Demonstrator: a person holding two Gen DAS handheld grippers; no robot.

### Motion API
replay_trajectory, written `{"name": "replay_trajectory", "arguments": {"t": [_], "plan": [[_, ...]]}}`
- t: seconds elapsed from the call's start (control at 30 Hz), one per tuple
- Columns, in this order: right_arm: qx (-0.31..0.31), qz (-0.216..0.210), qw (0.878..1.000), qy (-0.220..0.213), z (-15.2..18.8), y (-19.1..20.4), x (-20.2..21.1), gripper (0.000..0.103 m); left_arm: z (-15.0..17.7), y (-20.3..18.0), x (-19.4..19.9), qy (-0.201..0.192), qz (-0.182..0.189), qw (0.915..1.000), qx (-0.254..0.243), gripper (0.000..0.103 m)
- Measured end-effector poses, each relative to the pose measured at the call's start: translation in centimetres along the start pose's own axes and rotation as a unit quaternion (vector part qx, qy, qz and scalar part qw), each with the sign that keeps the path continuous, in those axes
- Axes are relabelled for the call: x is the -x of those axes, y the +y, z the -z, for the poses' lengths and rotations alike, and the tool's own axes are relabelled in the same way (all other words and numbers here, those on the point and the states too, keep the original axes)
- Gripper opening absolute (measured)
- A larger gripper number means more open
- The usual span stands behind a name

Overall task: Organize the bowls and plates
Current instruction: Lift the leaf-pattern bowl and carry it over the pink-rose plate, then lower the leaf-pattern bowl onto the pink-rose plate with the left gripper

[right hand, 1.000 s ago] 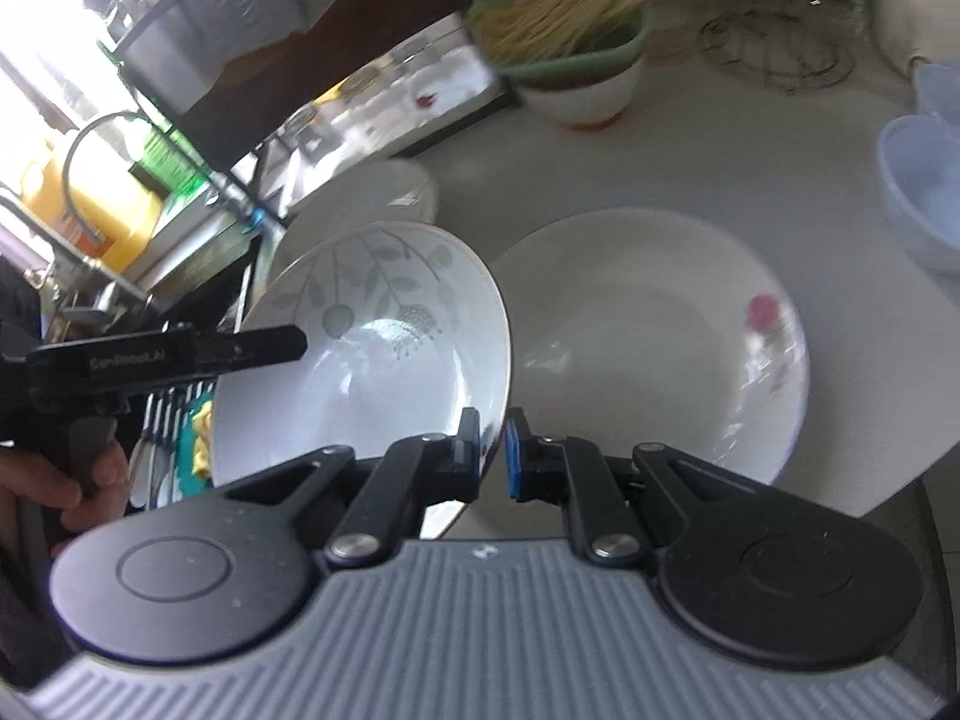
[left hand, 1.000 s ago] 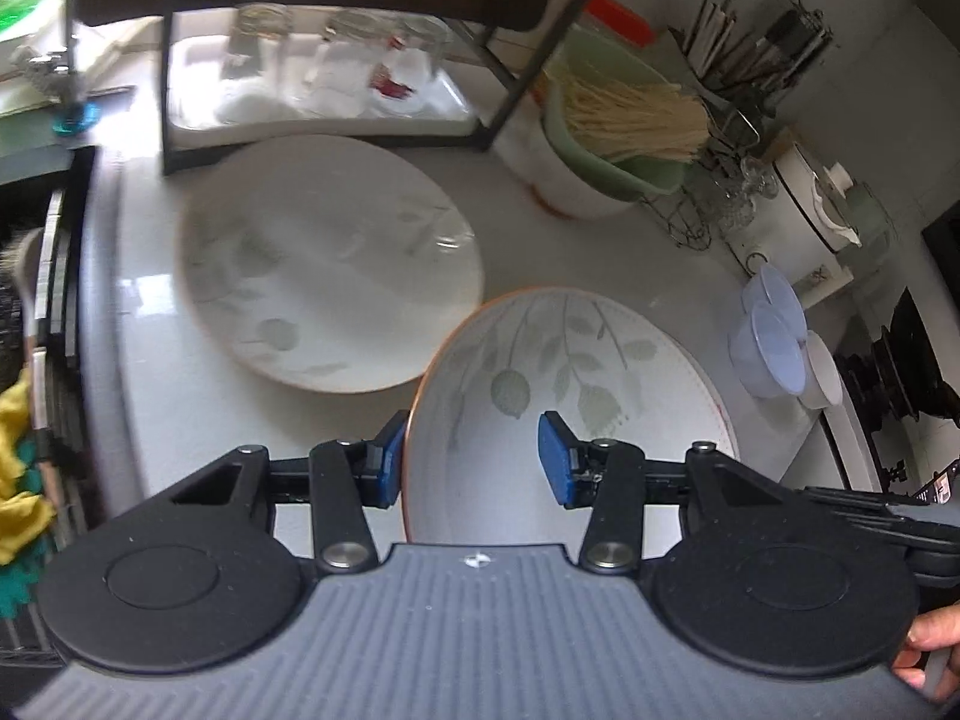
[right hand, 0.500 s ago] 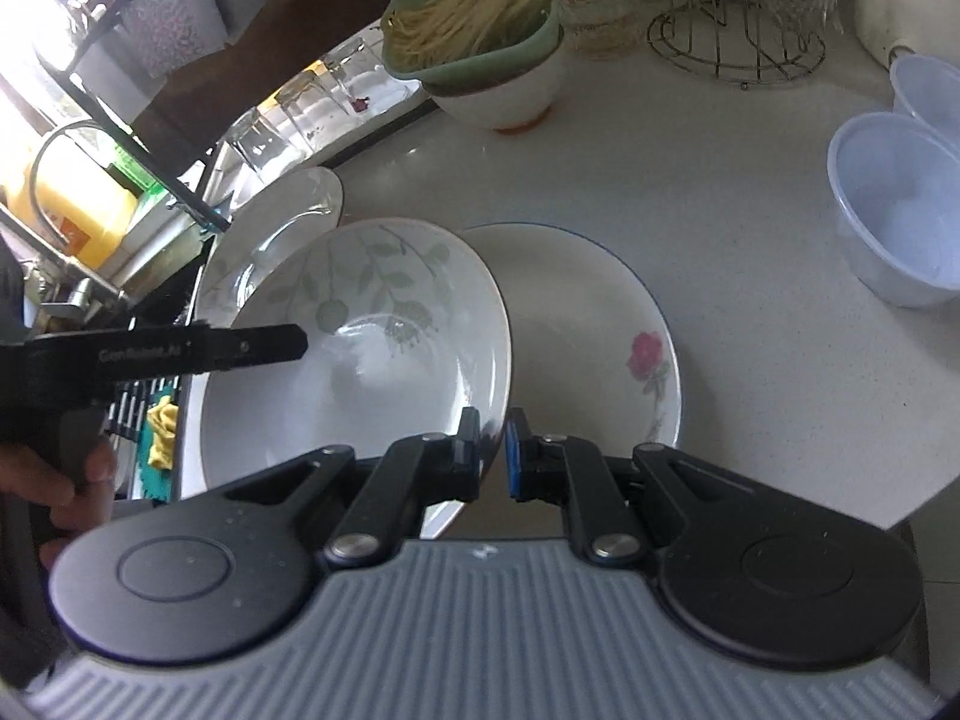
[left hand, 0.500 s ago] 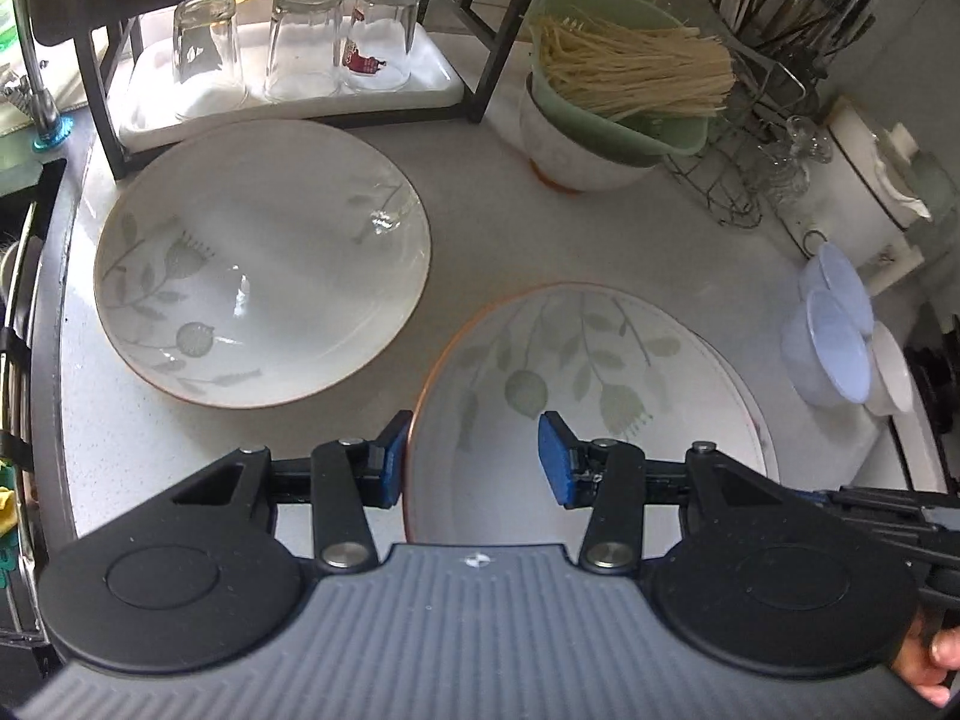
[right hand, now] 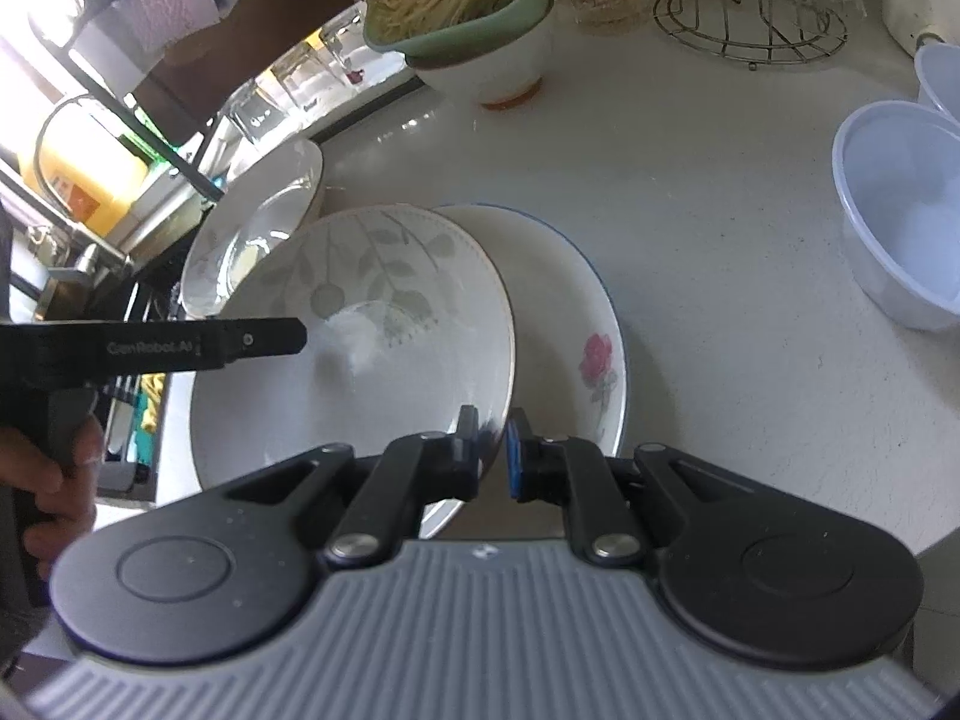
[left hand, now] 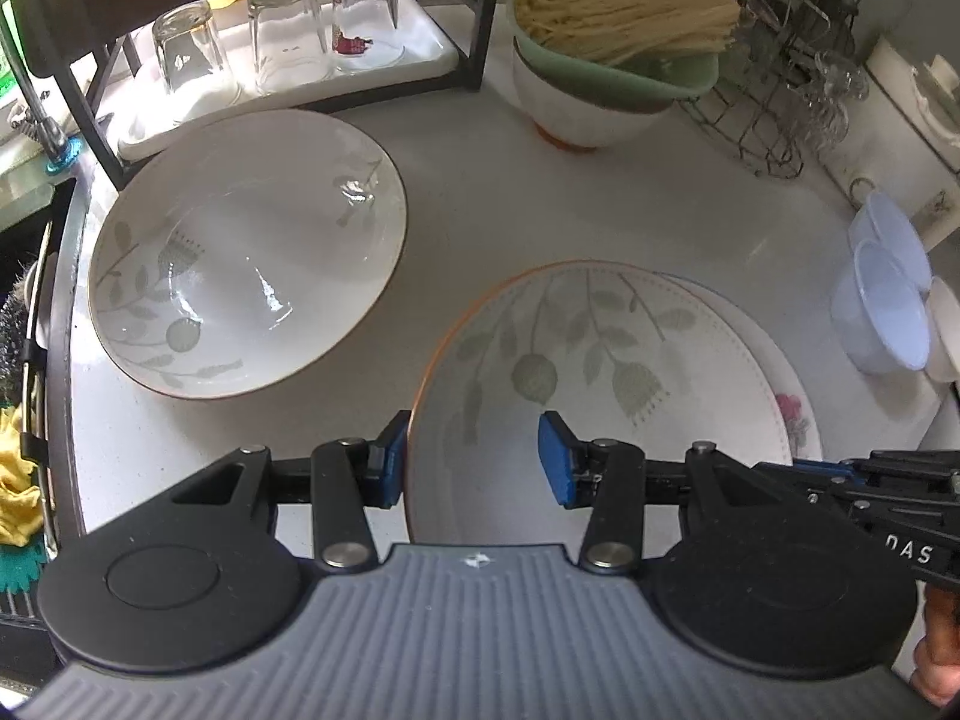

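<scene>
A leaf-patterned bowl [left hand: 588,372] [right hand: 384,360] is held tilted over a white plate with a pink rose [right hand: 576,336] [left hand: 792,414] on the counter. My right gripper [right hand: 493,450] is shut on the bowl's near rim. My left gripper [left hand: 474,462] is open, its fingers straddling the bowl's left rim without pinching it. A second leaf-patterned bowl [left hand: 246,246] [right hand: 258,228] sits on the counter to the left, near the sink.
A rack with upturned glasses [left hand: 282,36] stands at the back. A green bowl of noodles [left hand: 612,30] stacked in a white bowl sits behind. Pale blue plastic bowls [left hand: 882,306] [right hand: 900,204] stand at right. A wire rack [right hand: 750,24] is at the back right. The sink edge [left hand: 60,312] is left.
The held bowl has come down and right over the rose plate, covering more of it. Both grippers moved closer to the counter. Jaw states are unchanged.
</scene>
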State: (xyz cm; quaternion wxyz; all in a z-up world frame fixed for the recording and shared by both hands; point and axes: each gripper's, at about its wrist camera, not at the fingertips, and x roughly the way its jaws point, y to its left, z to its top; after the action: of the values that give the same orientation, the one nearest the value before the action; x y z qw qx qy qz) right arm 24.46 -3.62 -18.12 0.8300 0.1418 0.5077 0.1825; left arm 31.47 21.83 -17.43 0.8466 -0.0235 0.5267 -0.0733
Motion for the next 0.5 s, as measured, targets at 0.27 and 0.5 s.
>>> {"name": "replay_trajectory", "arguments": {"t": [0.27, 0.5], "plan": [[0.014, 0.003, 1.0, -0.002, -0.2, -0.7, 0.4, 0.012, 0.4, -1.1, -0.8, 0.005, -0.014, 0.9999, -0.003, 0.05], [0.026, 0.012, 1.0, -0.014, -0.1, -1.6, 1.1, 0.012, 1.3, -2.4, 0.8, -0.017, -0.034, 0.9992, 0.012, 0.05]]}}
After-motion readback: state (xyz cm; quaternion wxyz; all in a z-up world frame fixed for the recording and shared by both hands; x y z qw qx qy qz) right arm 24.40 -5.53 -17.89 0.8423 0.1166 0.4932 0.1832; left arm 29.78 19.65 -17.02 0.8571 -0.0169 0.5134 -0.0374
